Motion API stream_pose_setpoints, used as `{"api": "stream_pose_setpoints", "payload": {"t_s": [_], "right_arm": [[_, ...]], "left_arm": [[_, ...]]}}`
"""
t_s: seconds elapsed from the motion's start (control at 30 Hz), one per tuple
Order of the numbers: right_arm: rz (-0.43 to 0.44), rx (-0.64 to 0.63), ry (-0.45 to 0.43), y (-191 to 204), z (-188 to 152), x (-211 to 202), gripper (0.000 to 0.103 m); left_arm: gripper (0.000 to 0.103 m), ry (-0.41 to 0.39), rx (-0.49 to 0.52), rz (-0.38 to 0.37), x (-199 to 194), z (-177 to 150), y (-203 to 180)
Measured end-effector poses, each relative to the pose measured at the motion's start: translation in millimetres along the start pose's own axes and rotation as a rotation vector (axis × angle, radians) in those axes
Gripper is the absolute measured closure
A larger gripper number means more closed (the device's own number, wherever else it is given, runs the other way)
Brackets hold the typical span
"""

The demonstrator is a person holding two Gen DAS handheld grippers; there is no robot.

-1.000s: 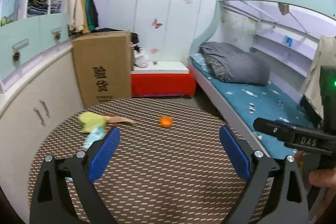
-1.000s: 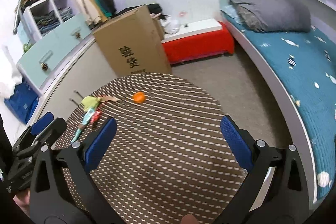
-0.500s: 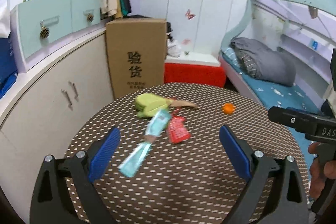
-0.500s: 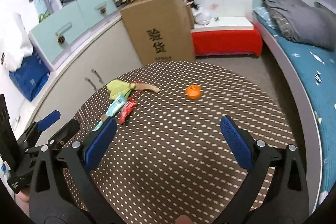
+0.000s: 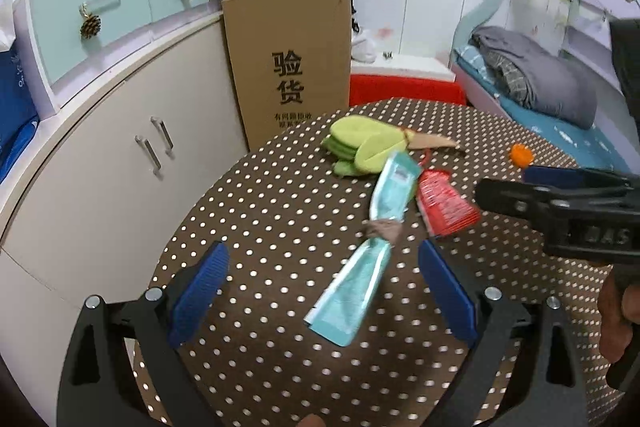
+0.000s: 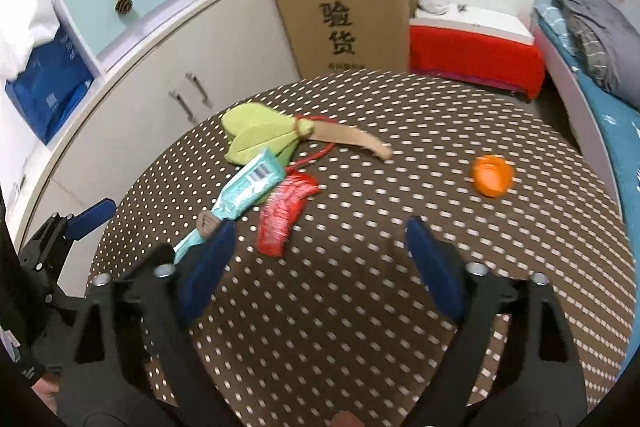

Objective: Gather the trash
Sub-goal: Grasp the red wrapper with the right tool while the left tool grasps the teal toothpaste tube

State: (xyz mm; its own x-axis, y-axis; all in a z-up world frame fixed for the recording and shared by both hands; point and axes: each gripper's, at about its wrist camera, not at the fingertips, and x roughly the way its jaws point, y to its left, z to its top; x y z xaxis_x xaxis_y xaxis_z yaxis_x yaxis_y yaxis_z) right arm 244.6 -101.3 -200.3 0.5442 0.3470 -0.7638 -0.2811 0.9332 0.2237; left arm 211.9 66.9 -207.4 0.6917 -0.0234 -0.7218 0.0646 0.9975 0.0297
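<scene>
A long teal wrapper lies on the round dotted table, with a small brown scrap on its middle. A red wrapper lies just right of it. A green leaf-shaped fan with a wooden handle lies behind them, and an orange cap sits at the far right. My left gripper is open and empty, with the teal wrapper's near end between its fingers. My right gripper is open and empty, just short of the red wrapper; the teal wrapper and orange cap show there too.
A tall cardboard box stands behind the table. A curved white cabinet runs along the left. A red bench and a bunk bed with a grey blanket are to the right.
Both grippers have swung left and come in closer over the table. The wrappers and green fan now lie straight ahead and larger; the orange cap has shifted to the right.
</scene>
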Motion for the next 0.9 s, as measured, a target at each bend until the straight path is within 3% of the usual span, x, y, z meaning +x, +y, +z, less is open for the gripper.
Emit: {"api": "stream_pose_setpoints", "payload": {"t_s": [0.1, 0.3, 0.4, 0.53, 0.57, 0.67, 0.73, 0.77, 0.8, 0.9], "right_arm": [[0.007, -0.026, 0.038, 10, 4, 21, 0.036], [-0.027, -0.105, 0.046, 26, 4, 41, 0.072], [-0.023, -0.112, 0.041, 24, -1, 36, 0.08], [-0.023, -0.07, 0.016, 6, -13, 18, 0.083], [-0.02, -0.055, 0.012, 0, -18, 12, 0.083], [-0.023, -0.027, 0.005, -14, -27, 1, 0.083], [-0.021, -0.007, 0.0, -21, -33, -7, 0.083], [-0.025, -0.001, -0.003, -24, -37, -11, 0.083], [-0.024, 0.006, -0.006, -27, -40, -14, 0.083], [-0.016, 0.019, -0.012, -35, -50, -25, 0.084]], "left_arm": [[0.01, 0.016, 0.004, 0.008, 6, 0, 4], [0.01, 0.034, 0.04, 0.004, 14, 5, 1], [0.01, 0.05, 0.072, -0.013, 21, 9, -7], [0.01, 0.076, 0.102, -0.049, 32, 13, -16], [0.013, 0.082, 0.109, -0.056, 34, 14, -18], [0.045, 0.133, 0.14, -0.093, 47, 14, -27], [0.06, 0.128, 0.151, -0.122, 46, 13, -31], [0.074, 0.129, 0.161, -0.129, 44, 13, -33], [0.081, 0.133, 0.168, -0.143, 41, 12, -36], [0.082, 0.135, 0.153, -0.173, 32, 4, -40]]}}
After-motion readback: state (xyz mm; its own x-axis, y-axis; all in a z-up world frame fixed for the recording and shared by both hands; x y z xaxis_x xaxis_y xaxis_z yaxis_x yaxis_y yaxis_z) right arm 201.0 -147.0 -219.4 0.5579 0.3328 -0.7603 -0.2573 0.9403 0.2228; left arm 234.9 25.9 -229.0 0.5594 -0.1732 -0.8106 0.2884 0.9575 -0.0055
